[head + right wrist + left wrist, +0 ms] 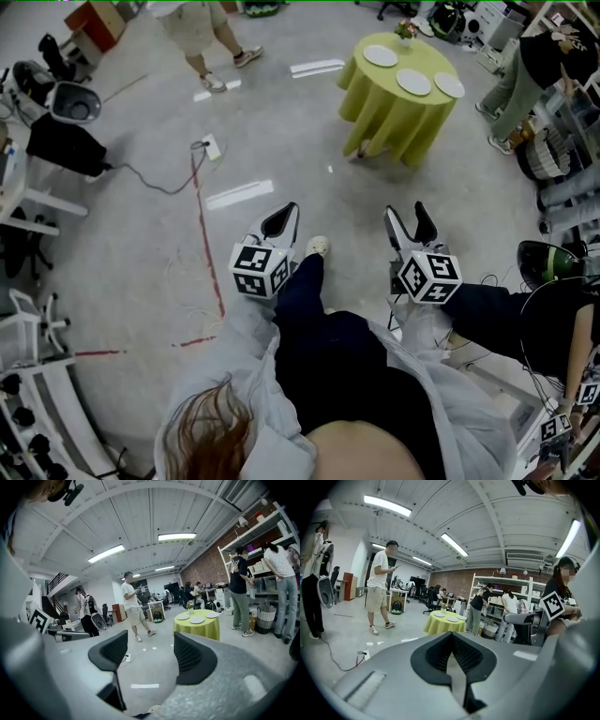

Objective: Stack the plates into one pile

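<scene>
Three white plates (380,55) (413,82) (449,85) lie side by side on a round table with a yellow-green cloth (398,117), far across the floor. The same plates (197,620) and table (199,631) show small in the right gripper view, and the table (443,625) again in the left gripper view. Both grippers are held in the air in front of the person, well short of the table. My left gripper (285,218) (451,644) is shut with nothing in it. My right gripper (409,217) (150,643) stands open and empty.
A small flower vase (405,30) stands at the table's far edge. A person (202,37) walks at the far left, another (525,75) stands by shelves (572,141) at the right. A power strip with cable (211,147) and red floor tape (208,244) lie ahead.
</scene>
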Action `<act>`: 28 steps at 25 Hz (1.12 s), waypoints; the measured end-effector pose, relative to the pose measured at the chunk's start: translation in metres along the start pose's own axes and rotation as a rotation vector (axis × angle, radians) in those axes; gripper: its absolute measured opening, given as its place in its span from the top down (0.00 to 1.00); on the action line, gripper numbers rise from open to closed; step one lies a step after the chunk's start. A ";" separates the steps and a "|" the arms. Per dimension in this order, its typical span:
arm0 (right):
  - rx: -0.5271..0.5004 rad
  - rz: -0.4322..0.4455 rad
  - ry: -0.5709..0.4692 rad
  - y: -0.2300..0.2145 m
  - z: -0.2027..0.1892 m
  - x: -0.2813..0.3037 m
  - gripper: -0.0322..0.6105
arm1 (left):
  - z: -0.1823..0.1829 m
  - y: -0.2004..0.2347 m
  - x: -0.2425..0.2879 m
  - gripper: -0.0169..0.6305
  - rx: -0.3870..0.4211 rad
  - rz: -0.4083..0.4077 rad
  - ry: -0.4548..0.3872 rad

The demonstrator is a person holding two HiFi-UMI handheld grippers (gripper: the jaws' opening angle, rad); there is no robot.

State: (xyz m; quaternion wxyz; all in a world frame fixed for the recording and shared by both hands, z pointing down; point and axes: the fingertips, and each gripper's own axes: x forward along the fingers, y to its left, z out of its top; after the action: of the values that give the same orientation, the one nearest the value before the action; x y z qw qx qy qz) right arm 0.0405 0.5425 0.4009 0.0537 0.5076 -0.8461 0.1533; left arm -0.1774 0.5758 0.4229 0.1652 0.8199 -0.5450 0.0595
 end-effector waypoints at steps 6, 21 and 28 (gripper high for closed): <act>0.010 -0.023 -0.012 -0.028 0.031 0.049 0.48 | 0.034 0.018 0.058 0.95 0.025 -0.037 -0.003; 0.024 -0.094 -0.015 -0.076 0.074 0.158 0.48 | 0.093 0.085 0.171 0.95 0.051 -0.092 0.000; 0.046 -0.125 -0.022 -0.084 0.074 0.192 0.48 | 0.102 0.106 0.207 0.95 0.064 -0.131 0.010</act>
State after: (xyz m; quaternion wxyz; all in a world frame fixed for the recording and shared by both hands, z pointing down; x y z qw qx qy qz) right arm 0.0266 0.3204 0.3957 0.0422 0.5622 -0.8096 0.1634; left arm -0.2005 0.3234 0.4066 0.1449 0.8583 -0.4872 0.0700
